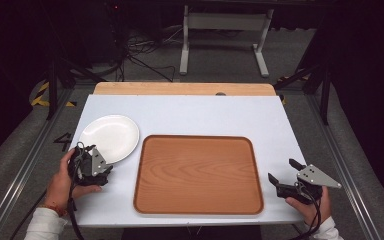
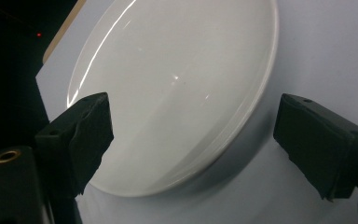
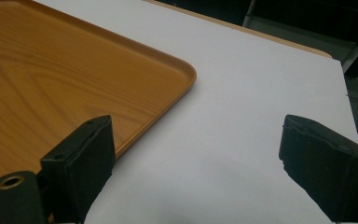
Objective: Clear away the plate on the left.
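Plate (image 1: 109, 136) glossy, smooth — tray (image 1: 198, 174) wood-grained, matt.

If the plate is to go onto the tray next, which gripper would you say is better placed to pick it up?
Left. The left gripper sits open at the plate's near rim, while the right gripper is across the tray.

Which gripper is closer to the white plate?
Left. The left gripper sits at the plate's near edge, jaws open; the right gripper is beyond the tray, far from it.
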Available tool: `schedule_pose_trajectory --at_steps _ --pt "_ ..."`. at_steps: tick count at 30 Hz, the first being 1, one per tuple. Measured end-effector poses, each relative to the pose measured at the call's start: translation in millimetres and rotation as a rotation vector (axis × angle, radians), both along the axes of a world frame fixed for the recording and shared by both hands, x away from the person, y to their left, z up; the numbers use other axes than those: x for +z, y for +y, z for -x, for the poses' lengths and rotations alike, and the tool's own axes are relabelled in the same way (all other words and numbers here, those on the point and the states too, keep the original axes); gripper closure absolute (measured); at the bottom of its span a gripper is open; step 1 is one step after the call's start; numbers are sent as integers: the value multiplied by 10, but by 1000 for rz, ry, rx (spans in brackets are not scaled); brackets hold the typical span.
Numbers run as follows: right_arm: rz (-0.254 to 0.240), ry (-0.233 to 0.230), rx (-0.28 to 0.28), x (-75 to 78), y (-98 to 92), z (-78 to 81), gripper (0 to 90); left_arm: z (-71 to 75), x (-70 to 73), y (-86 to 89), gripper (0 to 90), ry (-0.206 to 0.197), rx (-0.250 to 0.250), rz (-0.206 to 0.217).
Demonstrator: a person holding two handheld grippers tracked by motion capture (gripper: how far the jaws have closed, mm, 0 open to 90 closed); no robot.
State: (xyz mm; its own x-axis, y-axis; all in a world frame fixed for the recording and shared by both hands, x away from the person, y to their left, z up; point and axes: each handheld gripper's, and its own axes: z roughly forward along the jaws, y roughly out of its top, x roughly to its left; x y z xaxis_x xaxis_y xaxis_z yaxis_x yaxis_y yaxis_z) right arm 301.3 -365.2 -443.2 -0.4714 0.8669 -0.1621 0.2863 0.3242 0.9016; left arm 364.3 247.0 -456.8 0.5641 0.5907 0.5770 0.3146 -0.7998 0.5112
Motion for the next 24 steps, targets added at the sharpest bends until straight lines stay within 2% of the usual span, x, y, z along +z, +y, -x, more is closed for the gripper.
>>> schedule_pose_trajectory --at_steps 2,3,5,6,7,9,10,11,12,14,15,16,17,18,19,21,23,24 --pt "2 -1 2 1 1 2 111 -15 -15 -29 140 -5 6 -43" --pt "0 -1 2 1 1 2 111 -15 -29 -46 145 -13 17 -47" --pt "-2 -1 1 3 -1 2 111 -27 -34 -80 162 -28 15 -99" --pt "-3 0 1 3 -2 2 111 -36 -34 -110 172 -41 16 -140" --pt "-1 0 3 0 -1 0 111 -39 -39 -127 173 -48 18 -152" --pt "2 1 3 -3 2 1 111 -36 -42 -176 200 -53 -1 -196" --pt "2 1 3 -3 2 1 111 -36 -42 -176 217 -53 -1 -196" --pt "2 1 3 -3 3 2 111 -31 -50 -206 217 -58 -9 -224" --pt "3 1 4 -2 5 3 111 -25 -56 -247 297 -60 -34 -263" --pt "4 0 6 -2 6 1 111 -20 -64 -263 322 -56 -38 -270" --pt "6 3 4 -4 7 0 111 -19 -64 -272 364 -45 -45 -275" --pt "7 5 6 -10 10 -2 111 -17 -69 -283 449 -42 -57 -283" --pt "7 5 6 -10 10 -2 111 -19 -69 -289 449 -35 -71 -289" --pt "11 7 10 -14 16 -1 111 -6 -83 -300 563 -13 -82 -287" --pt "11 7 10 -14 16 -1 111 -6 -83 -300 594 -13 -82 -287" --pt "12 6 13 -15 18 -2 111 -6 -97 -319 629 -4 -94 -307" --pt "14 8 14 -17 21 -4 111 -4 -120 -346 735 -4 -108 -332" --pt "14 8 15 -18 22 -5 111 -4 -125 -371 771 -6 -119 -363"
